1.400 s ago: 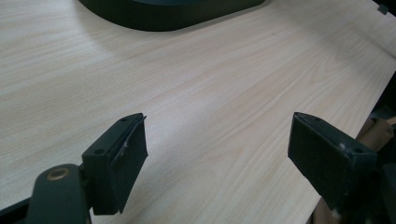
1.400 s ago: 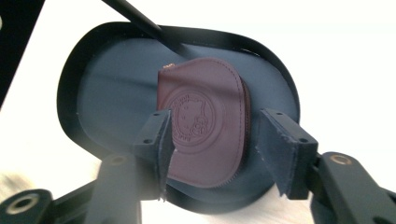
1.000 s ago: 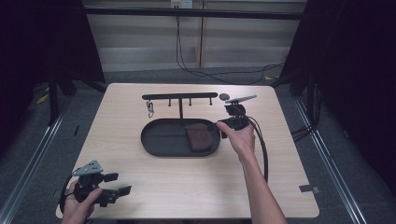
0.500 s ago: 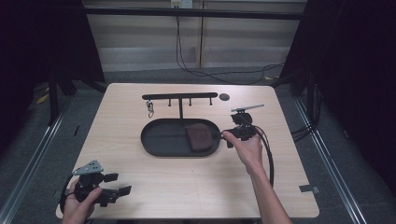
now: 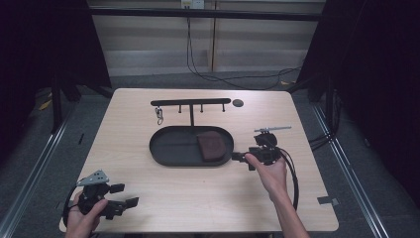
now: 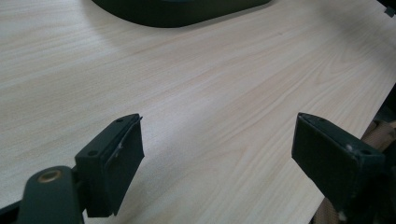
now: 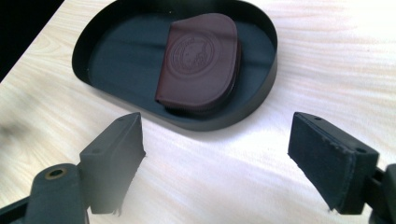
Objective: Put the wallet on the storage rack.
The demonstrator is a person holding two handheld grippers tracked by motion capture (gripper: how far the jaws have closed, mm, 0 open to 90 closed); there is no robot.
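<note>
The right tool (image 5: 241,158) is lower on the tabletop (image 5: 208,198) than one second ago, when it was up by the rack (image 5: 190,102). Now it is just beside the tray (image 5: 166,148). Its jaws have just been opening and stand wide, with nothing between them. The left tool (image 5: 126,196) has not moved; its jaws are wide and hold nothing. One wallet (image 7: 201,60) lies in the tray's right end. There is one tray, one rack, one wallet, one small dark disc (image 5: 237,103) and two tools.
</note>
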